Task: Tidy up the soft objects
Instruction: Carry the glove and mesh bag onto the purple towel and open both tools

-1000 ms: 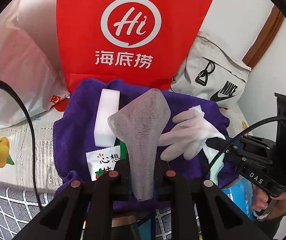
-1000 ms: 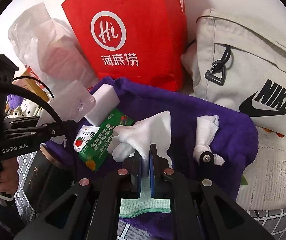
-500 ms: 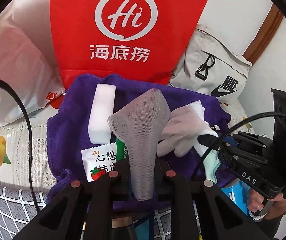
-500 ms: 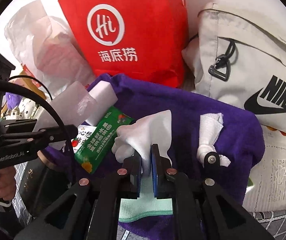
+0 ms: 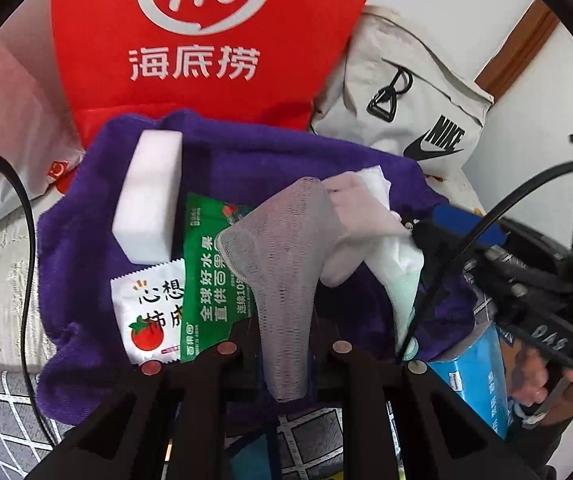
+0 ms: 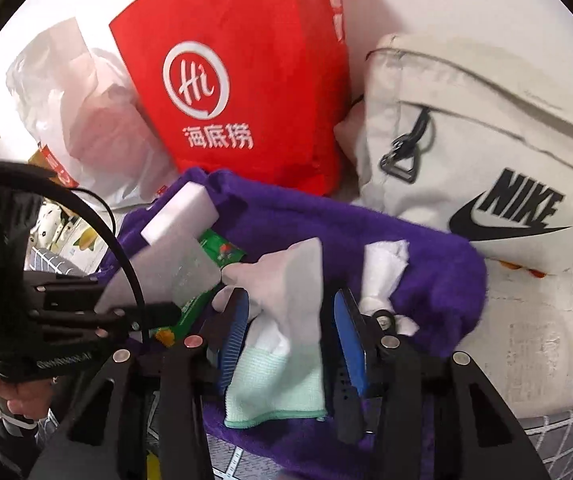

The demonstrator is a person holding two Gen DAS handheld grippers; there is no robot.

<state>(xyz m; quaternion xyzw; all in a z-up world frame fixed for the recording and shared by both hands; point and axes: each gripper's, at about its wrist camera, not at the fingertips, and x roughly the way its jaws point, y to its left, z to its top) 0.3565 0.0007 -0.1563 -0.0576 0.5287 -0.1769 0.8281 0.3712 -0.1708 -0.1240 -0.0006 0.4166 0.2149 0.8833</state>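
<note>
A purple towel (image 5: 246, 160) (image 6: 426, 248) lies spread under a white sponge block (image 5: 150, 204) (image 6: 178, 216), a green snack packet (image 5: 210, 272) (image 6: 222, 250), a white tomato sachet (image 5: 150, 316), a crumpled tissue (image 6: 382, 268) and a white glove (image 5: 358, 232) (image 6: 286, 276) on a mint cloth (image 6: 274, 388). My left gripper (image 5: 284, 356) is shut on a grey mesh cloth (image 5: 282, 256), held above the towel. My right gripper (image 6: 292, 320) is open, its blue pads (image 6: 350, 344) either side of the glove and mint cloth.
A red "Hi" paper bag (image 5: 202, 36) (image 6: 238, 80) stands behind the towel, a beige Nike bag (image 5: 414, 108) (image 6: 486, 152) to its right, a translucent plastic bag (image 6: 78, 112) to its left. A blue box (image 5: 474, 376) sits at the right. Patterned bedding (image 6: 546, 312) lies underneath.
My right gripper has opened and let go of the white glove and mint cloth. My left gripper has moved closer over the towel, still holding the mesh cloth.
</note>
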